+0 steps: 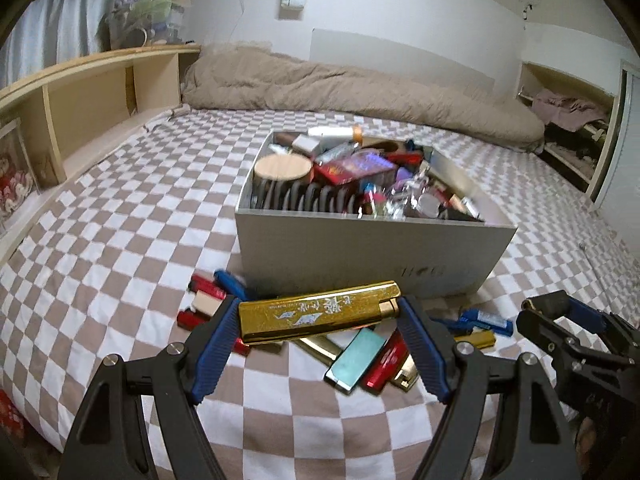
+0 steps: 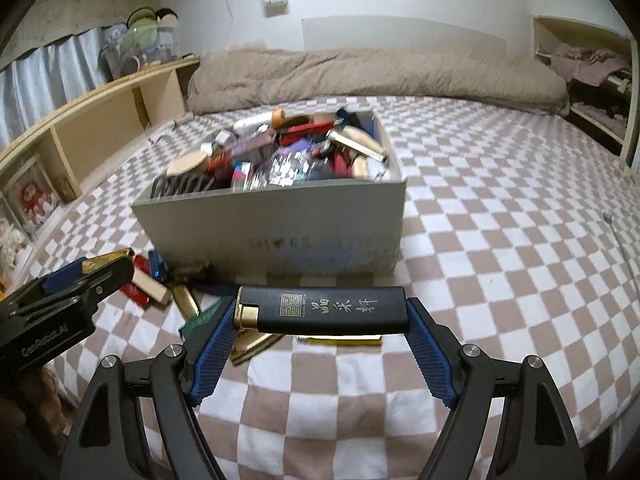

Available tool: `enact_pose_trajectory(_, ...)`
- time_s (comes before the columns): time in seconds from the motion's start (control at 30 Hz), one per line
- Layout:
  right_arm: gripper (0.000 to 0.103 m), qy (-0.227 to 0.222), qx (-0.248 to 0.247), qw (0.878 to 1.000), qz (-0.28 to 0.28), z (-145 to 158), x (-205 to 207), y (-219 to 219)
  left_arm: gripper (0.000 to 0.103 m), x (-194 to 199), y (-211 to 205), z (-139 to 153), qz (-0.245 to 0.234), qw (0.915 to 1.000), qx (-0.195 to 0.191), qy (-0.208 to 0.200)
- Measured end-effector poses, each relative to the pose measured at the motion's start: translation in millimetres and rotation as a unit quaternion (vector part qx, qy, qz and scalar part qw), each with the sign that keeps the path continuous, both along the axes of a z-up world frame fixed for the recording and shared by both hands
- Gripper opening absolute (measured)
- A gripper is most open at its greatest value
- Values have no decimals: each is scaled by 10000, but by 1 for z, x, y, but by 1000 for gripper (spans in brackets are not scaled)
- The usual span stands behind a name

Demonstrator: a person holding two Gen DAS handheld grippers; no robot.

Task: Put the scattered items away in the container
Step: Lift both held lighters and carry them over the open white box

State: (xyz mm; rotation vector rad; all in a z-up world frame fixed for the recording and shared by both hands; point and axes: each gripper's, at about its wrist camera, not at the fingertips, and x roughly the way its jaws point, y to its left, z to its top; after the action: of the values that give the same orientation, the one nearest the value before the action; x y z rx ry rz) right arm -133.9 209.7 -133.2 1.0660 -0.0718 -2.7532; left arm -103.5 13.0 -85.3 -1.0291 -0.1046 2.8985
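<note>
Item 1 — left gripper (image 1: 320,316), blue-padded fingers clamped end to end on a long gold metallic lighter with pale printed characters (image 1: 320,314). It was held clear of the bedspread; long axis ran roughly 9 to 3 o'clock in the left wrist view, tilted slightly up toward 3, hinged cap end at 3.

Item 2 — right gripper (image 2: 322,312), likewise closed on a long black lighter with gold cap and gold characters (image 2: 326,305). Long axis lay 9 to 3 o'clock, nearly level, gold cap end at 9.

Item 3: scattered remainder on the brown-and-white checked bedspread (image 1: 120,208), just beyond the grippers, near the box's front wall. It comprised a pale teal flat lighter (image 1: 354,360), a red lighter (image 1: 386,364), a blue lighter (image 1: 232,284) and several gold ones, overlapping in a loose heap.

Item 4: grey rectangular cardboard box (image 1: 360,252), at 12 o'clock from both grippers, already piled high with lighters and small packets.

Item 5: rumpled beige duvet (image 1: 340,84), far edge of the bed.

Step judged in hand: both lighters lifted, carry to the box pending. The next move would call for raising each above the front wall, then parting the fingers over a gap in the pile so nothing slides back out.
</note>
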Motion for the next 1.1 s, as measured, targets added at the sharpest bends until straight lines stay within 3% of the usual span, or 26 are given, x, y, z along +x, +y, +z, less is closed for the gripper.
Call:
enact_pose_trajectory(0.63, 82, 764, 243, 9964, 289, 66, -44, -4, 79, -48, 23, 50, -234, 9984, 124, 505)
enact_pose_trajectory(1.1, 82, 921, 64, 9944, 520, 95, -93, -10, 79, -104, 43, 38, -449, 9987, 153, 189)
